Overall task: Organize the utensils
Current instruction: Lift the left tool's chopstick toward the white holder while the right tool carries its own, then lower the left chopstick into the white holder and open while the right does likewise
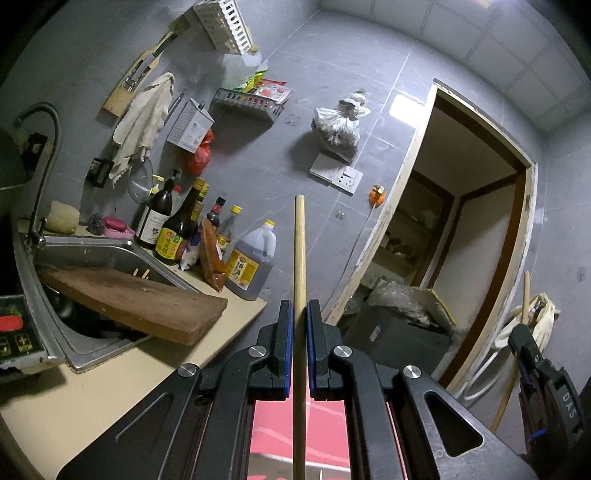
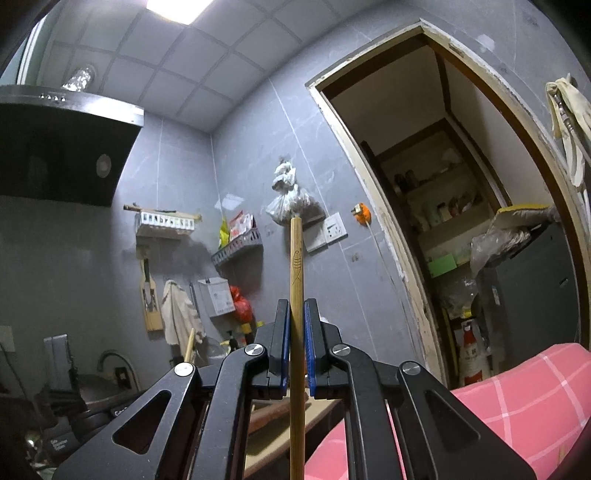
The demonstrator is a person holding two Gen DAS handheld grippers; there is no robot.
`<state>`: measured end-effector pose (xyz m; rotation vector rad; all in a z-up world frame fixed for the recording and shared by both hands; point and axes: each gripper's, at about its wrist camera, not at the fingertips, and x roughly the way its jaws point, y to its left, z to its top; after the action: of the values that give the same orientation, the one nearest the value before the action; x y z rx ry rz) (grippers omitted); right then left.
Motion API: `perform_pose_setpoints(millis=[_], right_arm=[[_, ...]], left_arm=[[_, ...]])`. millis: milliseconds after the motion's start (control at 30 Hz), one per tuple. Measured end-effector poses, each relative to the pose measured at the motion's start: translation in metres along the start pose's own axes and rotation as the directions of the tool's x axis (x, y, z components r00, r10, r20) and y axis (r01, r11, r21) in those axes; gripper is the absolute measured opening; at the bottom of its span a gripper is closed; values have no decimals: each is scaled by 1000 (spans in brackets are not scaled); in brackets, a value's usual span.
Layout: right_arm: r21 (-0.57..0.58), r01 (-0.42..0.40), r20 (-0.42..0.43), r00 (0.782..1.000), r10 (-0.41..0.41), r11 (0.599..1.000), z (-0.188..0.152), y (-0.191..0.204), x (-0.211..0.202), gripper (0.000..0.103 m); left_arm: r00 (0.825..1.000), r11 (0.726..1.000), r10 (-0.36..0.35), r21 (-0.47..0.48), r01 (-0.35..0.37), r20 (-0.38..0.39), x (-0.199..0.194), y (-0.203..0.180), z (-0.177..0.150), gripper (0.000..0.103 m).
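In the left wrist view my left gripper [image 1: 299, 306] is shut on a pale wooden chopstick [image 1: 300, 247] that runs straight out past the blue pads. At that view's right edge my right gripper [image 1: 524, 332] holds a second stick [image 1: 511, 384]. The right wrist view shows the right gripper [image 2: 296, 306] shut on a darker bamboo chopstick [image 2: 296, 254] with a small fish engraved on it. Two more chopstick tips [image 1: 142, 273] poke up from the sink behind a board.
A steel sink [image 1: 92, 243] with a wooden cutting board [image 1: 140, 299] across it sits left, with sauce bottles [image 1: 177, 229] behind. A white basket [image 1: 225, 22] and a grey shelf [image 1: 247, 103] hang on the wall. A doorway [image 1: 461, 221] opens on the right; a range hood [image 2: 62, 147] hangs left.
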<state>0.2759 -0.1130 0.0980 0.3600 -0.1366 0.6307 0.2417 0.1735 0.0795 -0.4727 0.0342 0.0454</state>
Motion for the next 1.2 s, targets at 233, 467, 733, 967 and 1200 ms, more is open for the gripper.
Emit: perform_pose_setpoints(millis=[233, 467, 733, 967, 1200], right_arm=[[-11, 13, -96, 995, -14, 1000, -12, 0, -1, 5], [-37, 21, -178, 984, -28, 999, -21, 1, -6, 6], [-59, 37, -282, 958, -52, 998, -27, 2, -12, 9], [-64, 54, -351, 934, -73, 996, -31, 1, -18, 10], [-71, 76, -372, 923, -97, 995, -33, 0, -22, 24]], left_arm=[[1000, 998, 22, 63, -21, -17, -6, -9, -22, 5], [998, 995, 37, 95, -32, -54, -7, -10, -33, 5], [989, 984, 51, 174, -26, -140, -12, -16, -46, 5], [977, 980, 35, 197, 8, -212, -18, -23, -59, 7], [972, 981, 21, 193, 26, -233, -26, -27, -61, 16]])
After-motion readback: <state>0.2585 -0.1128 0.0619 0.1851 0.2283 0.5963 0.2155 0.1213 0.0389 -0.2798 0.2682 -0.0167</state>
